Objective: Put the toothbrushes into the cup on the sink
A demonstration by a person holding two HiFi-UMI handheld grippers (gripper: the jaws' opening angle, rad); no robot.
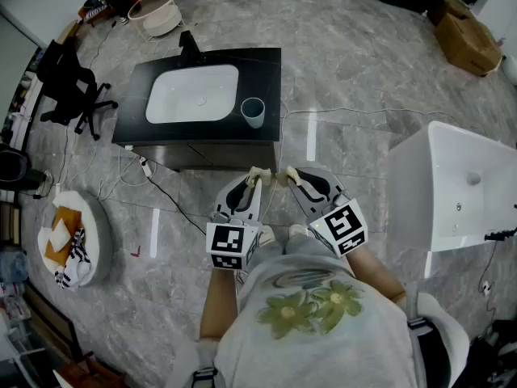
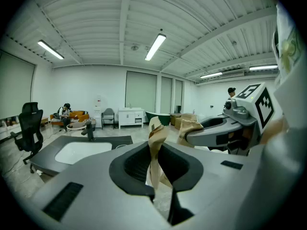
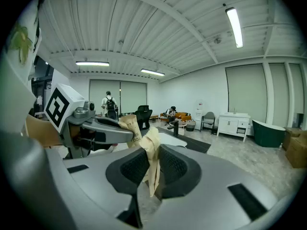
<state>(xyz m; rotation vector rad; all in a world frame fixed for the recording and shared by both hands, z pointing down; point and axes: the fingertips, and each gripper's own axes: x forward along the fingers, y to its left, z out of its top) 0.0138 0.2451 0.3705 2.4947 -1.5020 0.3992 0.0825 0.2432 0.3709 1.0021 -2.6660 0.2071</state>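
Both grippers are held close together in front of the person, some way short of the sink. My left gripper (image 1: 255,176) is shut on a beige paper-wrapped toothbrush (image 2: 154,145) that stands upright between its jaws. My right gripper (image 1: 290,175) is shut on a second paper-wrapped toothbrush (image 3: 150,155). Each gripper shows in the other's view, the right gripper (image 2: 189,139) at the right and the left gripper (image 3: 125,134) at the left. Ahead on the floor stands the black sink counter (image 1: 262,67) with a white basin. The pale cup (image 1: 253,112) sits upright at the counter's front right corner.
A white bathtub (image 1: 452,184) stands to the right. A black office chair (image 1: 69,79) is left of the sink, and a round white stand (image 1: 95,241) with cloths is at the near left. Cables (image 1: 170,196) trail over the marble floor. Cardboard boxes (image 1: 468,39) lie far right.
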